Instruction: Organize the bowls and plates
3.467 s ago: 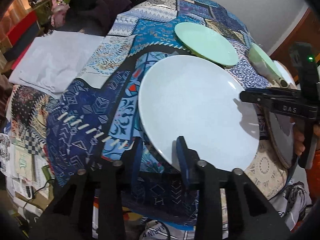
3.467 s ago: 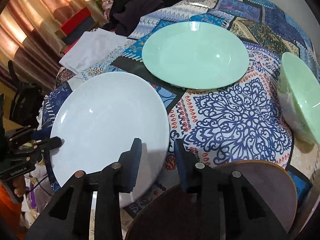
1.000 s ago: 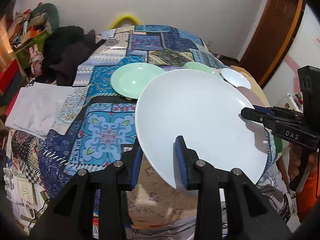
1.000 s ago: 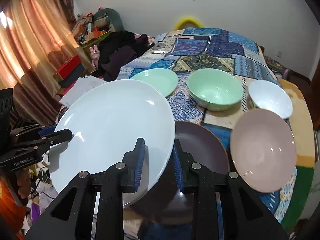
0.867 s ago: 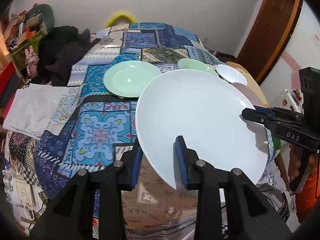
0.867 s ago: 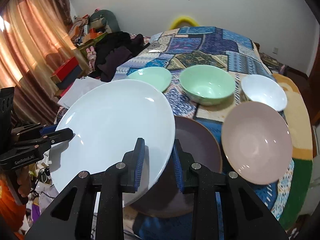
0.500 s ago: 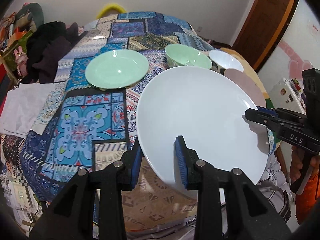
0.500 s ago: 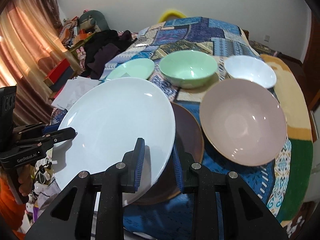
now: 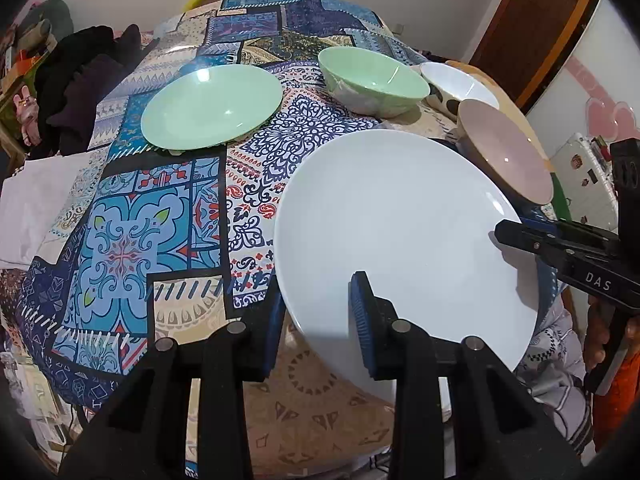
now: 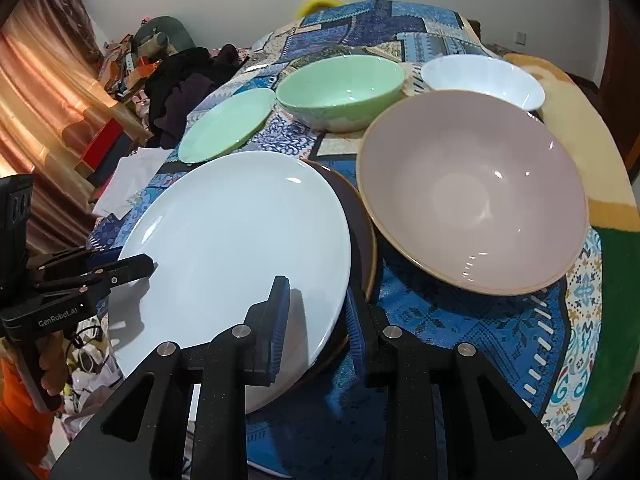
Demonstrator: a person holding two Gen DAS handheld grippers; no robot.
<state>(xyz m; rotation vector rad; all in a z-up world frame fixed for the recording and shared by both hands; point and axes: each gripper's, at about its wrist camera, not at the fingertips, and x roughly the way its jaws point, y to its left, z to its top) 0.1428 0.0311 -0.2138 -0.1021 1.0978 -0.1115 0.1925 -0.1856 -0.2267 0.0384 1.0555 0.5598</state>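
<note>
A large white plate [image 9: 400,232] [image 10: 240,248] is held level by both grippers at opposite rims. My left gripper [image 9: 316,316] is shut on its near rim; it also shows in the right wrist view [image 10: 132,268]. My right gripper [image 10: 314,316] is shut on the other rim; it also shows in the left wrist view [image 9: 508,236]. The plate hangs just above a dark brown plate [image 10: 362,232], covering most of it. A pink bowl [image 10: 472,196] [image 9: 504,152], a green bowl [image 10: 340,88] [image 9: 372,78], a white bowl [image 10: 480,78] [image 9: 460,82] and a green plate [image 10: 224,124] [image 9: 212,106] sit on the table.
A patterned blue patchwork cloth [image 9: 120,232] covers the table. Dark clothing [image 10: 180,92] and white paper [image 9: 28,200] lie at the far left. A curtain [image 10: 44,92] hangs on the left, a wooden door [image 9: 532,20] on the right.
Both grippers have carried the white plate to the right and lower, over the brown plate. The bowls now look nearer and larger.
</note>
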